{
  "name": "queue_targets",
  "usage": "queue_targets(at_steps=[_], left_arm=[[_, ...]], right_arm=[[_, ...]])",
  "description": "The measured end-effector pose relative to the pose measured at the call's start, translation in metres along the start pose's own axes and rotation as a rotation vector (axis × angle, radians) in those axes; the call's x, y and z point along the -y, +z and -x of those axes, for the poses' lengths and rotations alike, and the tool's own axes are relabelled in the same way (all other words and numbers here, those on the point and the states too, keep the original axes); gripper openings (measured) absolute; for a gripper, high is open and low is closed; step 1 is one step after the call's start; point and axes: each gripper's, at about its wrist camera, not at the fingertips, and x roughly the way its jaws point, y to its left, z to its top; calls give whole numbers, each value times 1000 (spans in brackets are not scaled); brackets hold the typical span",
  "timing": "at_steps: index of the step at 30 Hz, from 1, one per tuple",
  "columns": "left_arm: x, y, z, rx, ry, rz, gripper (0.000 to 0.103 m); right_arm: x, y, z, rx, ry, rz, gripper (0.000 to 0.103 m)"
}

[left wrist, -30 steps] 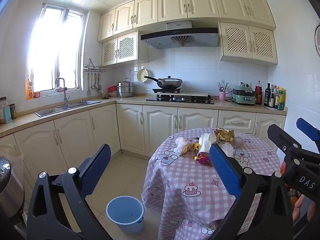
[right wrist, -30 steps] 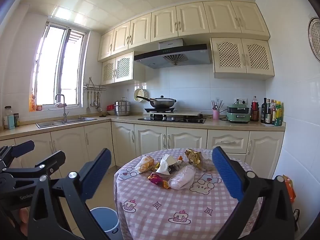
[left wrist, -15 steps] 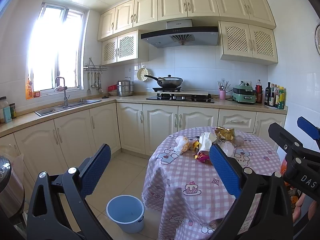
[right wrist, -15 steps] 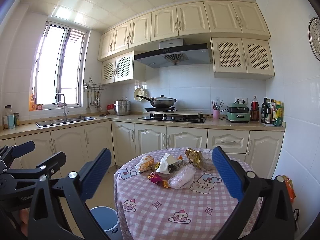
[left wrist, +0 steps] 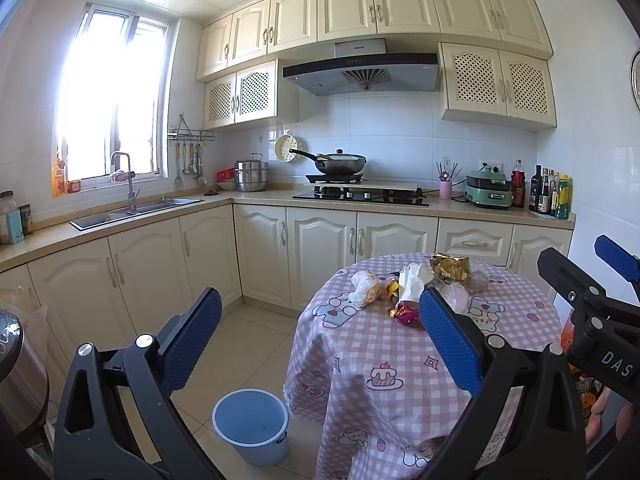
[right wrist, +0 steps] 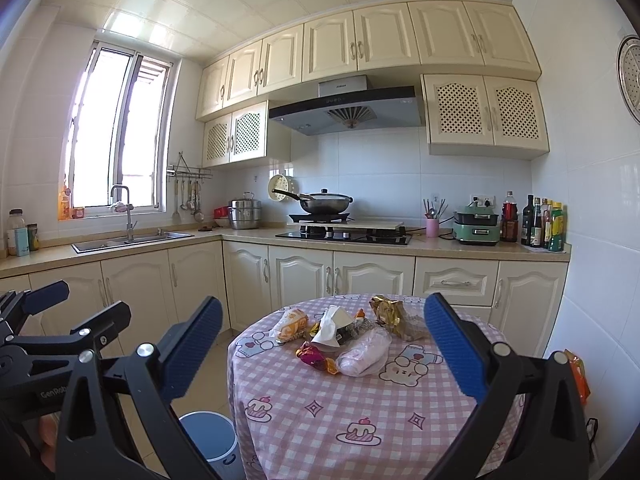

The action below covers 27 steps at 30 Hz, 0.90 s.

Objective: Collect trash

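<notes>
Left gripper point(left wrist: 320, 340) and right gripper point(right wrist: 323, 344) both gaped wide, holding nothing. Wrappers point(right wrist: 344, 336) lay mid-frame on table point(right wrist: 360, 420); bucket point(left wrist: 250, 424) stood lower centre.

Both grippers are held level, side by side. The left gripper point(left wrist: 320, 336) has its fingers point(left wrist: 192, 336) spread wide. The right gripper point(right wrist: 322, 344) is likewise spread, nothing between its fingers point(right wrist: 454, 346).

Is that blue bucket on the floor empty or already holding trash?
Empty, it seems: the blue bucket stands upright beside the table, and only its bare blue bottom shows.

Left tongs point(left wrist: 320, 336) have drifted slightly; the view has shifted barely.
</notes>
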Motion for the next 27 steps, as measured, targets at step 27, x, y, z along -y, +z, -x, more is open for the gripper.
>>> queue_targets(at_steps=[27], left_arm=[[-2, -3, -2, -5, -2, -1, 95]], right_arm=[[-1, -1, 0, -11, -1, 3, 99]])
